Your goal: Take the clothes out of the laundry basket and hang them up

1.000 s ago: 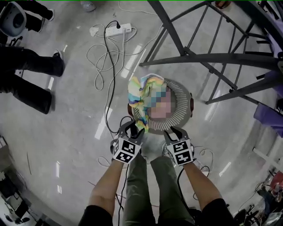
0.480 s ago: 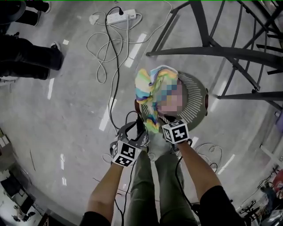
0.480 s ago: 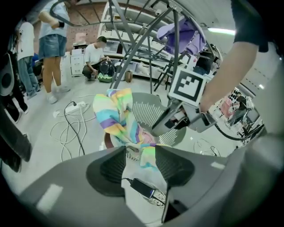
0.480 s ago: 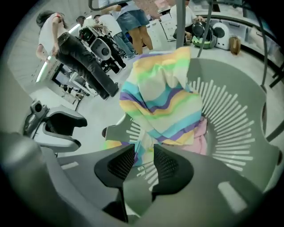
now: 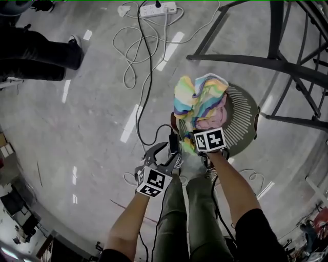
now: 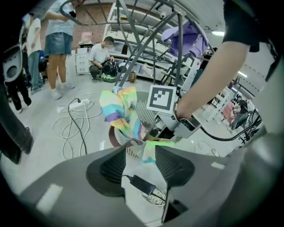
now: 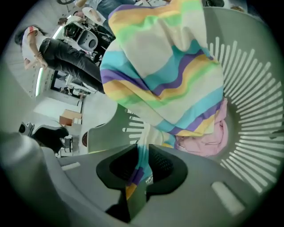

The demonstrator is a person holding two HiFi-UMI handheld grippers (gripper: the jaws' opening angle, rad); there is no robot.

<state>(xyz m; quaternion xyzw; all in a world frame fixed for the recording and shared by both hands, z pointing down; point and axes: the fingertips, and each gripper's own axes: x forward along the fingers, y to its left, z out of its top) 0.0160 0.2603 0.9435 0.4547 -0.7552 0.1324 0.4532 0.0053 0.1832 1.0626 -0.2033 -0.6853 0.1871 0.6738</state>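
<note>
Far left: a bystander's dark-trousered legs (image 5: 38,53) on the grey floor (image 5: 87,128). Right of them, at the far edge, a white power strip (image 5: 160,8) with loops of white cable (image 5: 134,48) and a black cable (image 5: 149,77) running toward the person. Near centre-left is the left gripper (image 6: 141,151), pointing steeply down. Its jaws are spread and nothing is pressed between them, with bare floor showing through the gap. The green end of the striped cloth (image 5: 197,100) shows just past its tips; cannot tell if it touches. The cloth has pastel rainbow stripes. It is bunched and draped over the near-left rim of the laundry basket (image 5: 245,110), part inside and part hanging outside. Just right of the left gripper is the right gripper (image 7: 141,155), at the basket's near rim and also angled down. Its jaws have just been closing with a narrow strip of the striped cloth between them, and the pads now pinch that strip. The basket is round, white and slatted. It stands on the floor right of centre, just beyond the person's feet. A pink garment (image 5: 214,122) lies inside it, under and right of the striped cloth. Far right, a dark metal rack frame (image 5: 277,61) stands over the basket's far side.
</note>
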